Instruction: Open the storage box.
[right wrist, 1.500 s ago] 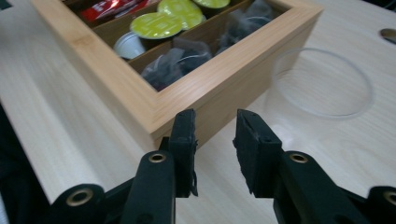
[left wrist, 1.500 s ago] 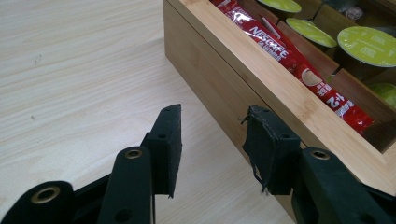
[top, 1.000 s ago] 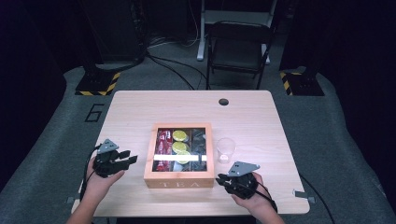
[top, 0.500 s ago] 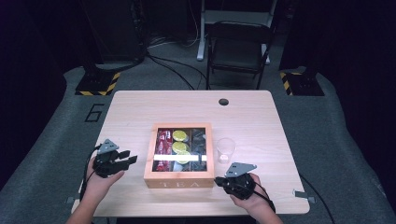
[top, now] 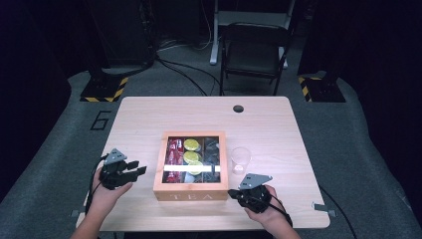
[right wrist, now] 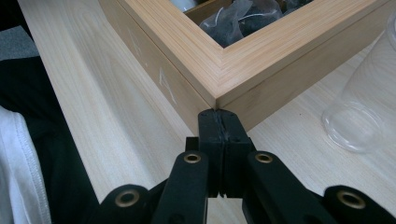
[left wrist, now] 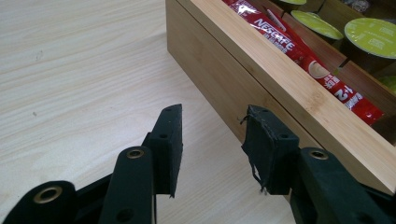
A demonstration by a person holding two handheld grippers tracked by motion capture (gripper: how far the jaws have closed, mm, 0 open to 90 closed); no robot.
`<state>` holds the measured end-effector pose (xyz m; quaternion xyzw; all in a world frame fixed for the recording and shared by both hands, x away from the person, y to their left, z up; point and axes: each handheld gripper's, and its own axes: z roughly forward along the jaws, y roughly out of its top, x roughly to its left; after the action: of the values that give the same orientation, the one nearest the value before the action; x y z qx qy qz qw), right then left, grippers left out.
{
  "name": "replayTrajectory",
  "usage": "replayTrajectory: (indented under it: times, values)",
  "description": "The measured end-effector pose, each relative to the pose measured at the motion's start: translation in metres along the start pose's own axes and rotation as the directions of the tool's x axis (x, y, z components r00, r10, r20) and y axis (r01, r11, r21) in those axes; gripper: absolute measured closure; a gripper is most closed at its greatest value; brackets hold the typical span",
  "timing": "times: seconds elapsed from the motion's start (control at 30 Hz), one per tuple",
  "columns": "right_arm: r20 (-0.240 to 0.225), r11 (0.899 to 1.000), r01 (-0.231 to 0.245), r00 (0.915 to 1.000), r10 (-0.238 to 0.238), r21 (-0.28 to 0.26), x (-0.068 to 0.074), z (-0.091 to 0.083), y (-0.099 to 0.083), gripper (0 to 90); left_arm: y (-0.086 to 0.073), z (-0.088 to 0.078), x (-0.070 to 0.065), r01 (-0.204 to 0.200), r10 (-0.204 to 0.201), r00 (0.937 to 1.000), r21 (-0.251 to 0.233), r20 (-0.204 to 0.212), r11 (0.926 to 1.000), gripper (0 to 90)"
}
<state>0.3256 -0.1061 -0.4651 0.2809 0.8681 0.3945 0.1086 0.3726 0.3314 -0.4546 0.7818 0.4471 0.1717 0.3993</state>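
Right tongs [right wrist: 219, 122] shut, hiding tea box [right wrist: 243, 77] corner edge.

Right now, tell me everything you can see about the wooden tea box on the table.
The tea box is a square, light wooden case lettered TEA on its near side. Its framed lid lies shut and flat. Through the lid show red Nescafe sachets, green-topped capsules and dark tea bags. It stands mid-table, a clear plastic cup beside it. The right gripper, shut, is at its near corner.

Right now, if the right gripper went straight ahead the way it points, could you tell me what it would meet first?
Most likely the near corner of the wooden tea box: the right gripper, jaws shut, points straight at it and seems almost touching.
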Motion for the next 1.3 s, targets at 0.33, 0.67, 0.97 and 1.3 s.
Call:
replayTrajectory:
  times: [0.33,0.67,0.97,1.3]
  values:
    - [-0.018,0.999,-0.034,0.9993,0.034,-0.017,-0.001,-0.005,0.003,88.9,0.0,0.0,-0.003,-0.005,0.005,1.0,0.002,0.006,1.0,56.7]
    - [-0.015,0.999,-0.028,0.9995,0.028,-0.034,-0.002,-0.008,0.011,88.7,-0.001,-0.003,-0.008,-0.015,0.015,0.9999,-0.008,0.005,0.9999,56.6]
    - [-0.014,0.996,-0.047,0.9988,0.046,-0.071,-0.003,-0.011,0.026,88.2,-0.004,-0.018,-0.02,-0.033,0.033,0.999,-0.029,0.03,0.999,56.6]
    - [-0.019,0.991,-0.034,0.9993,0.032,-0.132,-0.007,-0.017,0.039,88.1,-0.003,-0.031,-0.044,-0.081,0.085,0.9938,-0.057,0.072,0.9951,58.7]
